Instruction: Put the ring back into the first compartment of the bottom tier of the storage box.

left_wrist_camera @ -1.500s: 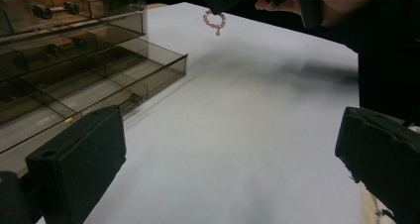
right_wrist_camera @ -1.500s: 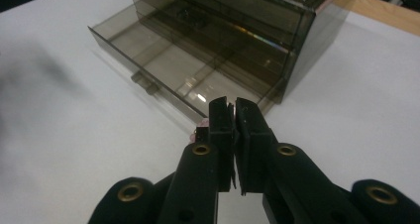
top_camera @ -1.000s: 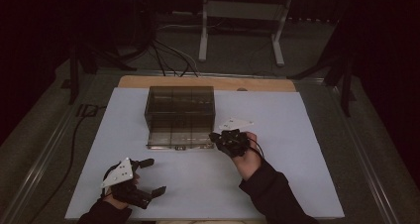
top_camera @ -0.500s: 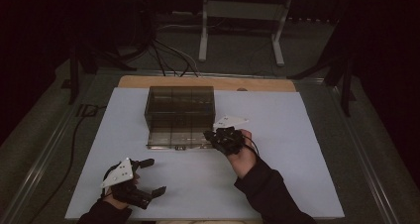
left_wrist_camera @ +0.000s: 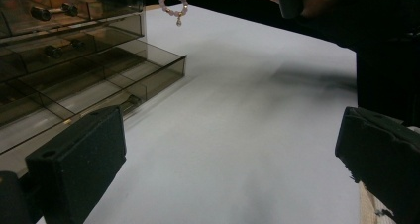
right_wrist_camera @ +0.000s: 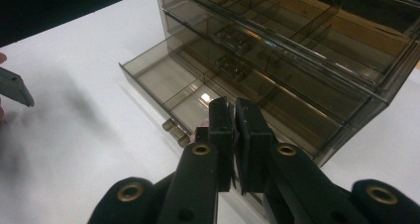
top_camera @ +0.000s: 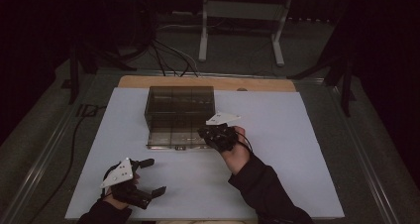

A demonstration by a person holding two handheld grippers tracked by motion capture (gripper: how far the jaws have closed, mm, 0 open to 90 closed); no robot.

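So there's a smoky see-through drawer organizer (top_camera: 181, 116) sitting toward the far middle of the white tabletop (top_camera: 287, 159), and its bottom drawer (top_camera: 173, 140) is pulled out toward the person. The drawer is split into compartments, with a small knob on its front.

The right claw (top_camera: 205, 133) is right at the organizer's near right corner, over the open drawer's right end. In the right gripper view its jaws are pressed nearly flat together, and there's just a tiny pink bit peeking out beside them. From the left gripper view you can see what it is: a little pink beaded bracelet (left_wrist_camera: 174, 6) with a small charm, dangling from that claw in the air just off the organizer's upper corner. So it's clamped on the bracelet, which touches neither the drawer nor the tabletop.

The left claw (top_camera: 148, 177) is well away from the organizer, down near the front edge of the tabletop on the left side. Its jaws are spread wide apart with nothing between them, pointing roughly toward the organizer.
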